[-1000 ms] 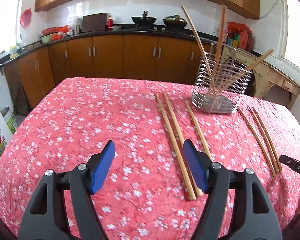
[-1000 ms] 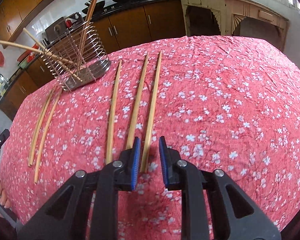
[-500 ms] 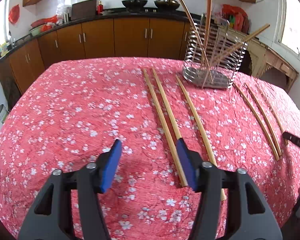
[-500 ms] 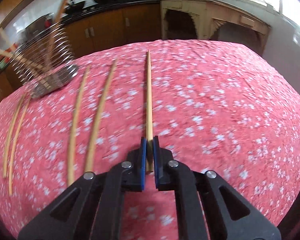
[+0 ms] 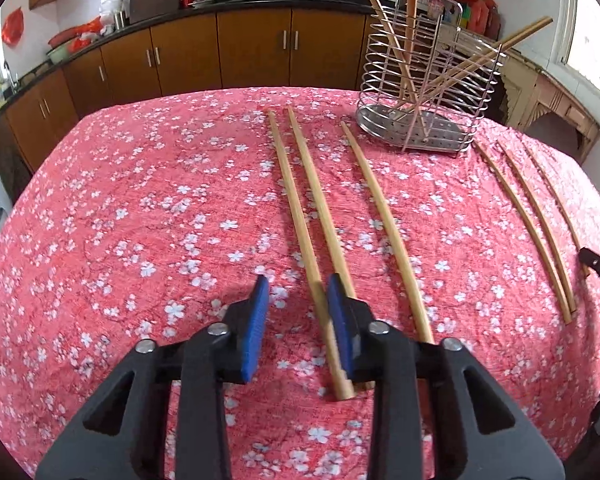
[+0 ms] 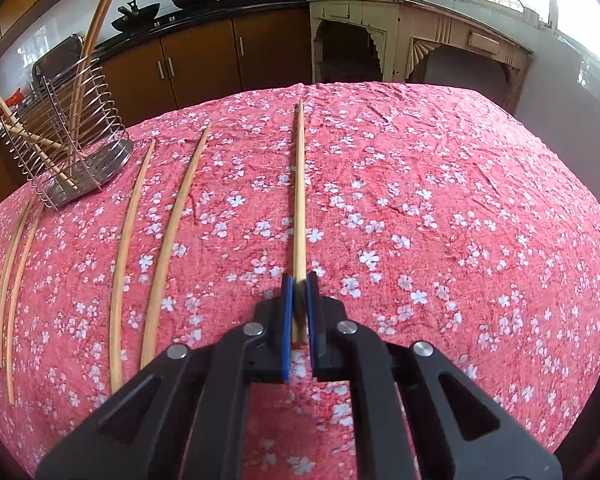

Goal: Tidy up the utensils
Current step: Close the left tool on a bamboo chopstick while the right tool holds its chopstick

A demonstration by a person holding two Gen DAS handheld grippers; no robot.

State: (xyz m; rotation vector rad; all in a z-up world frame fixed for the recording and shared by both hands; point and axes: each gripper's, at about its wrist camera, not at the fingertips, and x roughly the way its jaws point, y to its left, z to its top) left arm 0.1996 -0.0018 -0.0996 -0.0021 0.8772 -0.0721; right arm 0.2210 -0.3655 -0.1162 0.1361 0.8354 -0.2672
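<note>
Several long wooden chopsticks lie on the red flowered tablecloth (image 5: 140,220). My left gripper (image 5: 298,284) is low over the cloth and its jaws are closing around the near end of the leftmost chopstick (image 5: 296,208). That chopstick lies close to the right pad, and the left pad stands clear of it. My right gripper (image 6: 298,286) is shut on the near end of another chopstick (image 6: 300,192), which points straight away from me. A wire utensil holder (image 5: 428,80) (image 6: 68,140) at the far side holds several chopsticks that lean outward.
In the left wrist view two loose chopsticks (image 5: 384,224) lie to the right of the one between my jaws, and a few more (image 5: 536,220) lie past the holder. The right wrist view shows two chopsticks (image 6: 168,248) left of the held one. Brown cabinets (image 5: 220,48) line the back wall.
My left gripper came forward and down over the leftmost chopstick while its jaws narrowed. My right gripper shut on its chopstick and swung it right, away from the other two.
</note>
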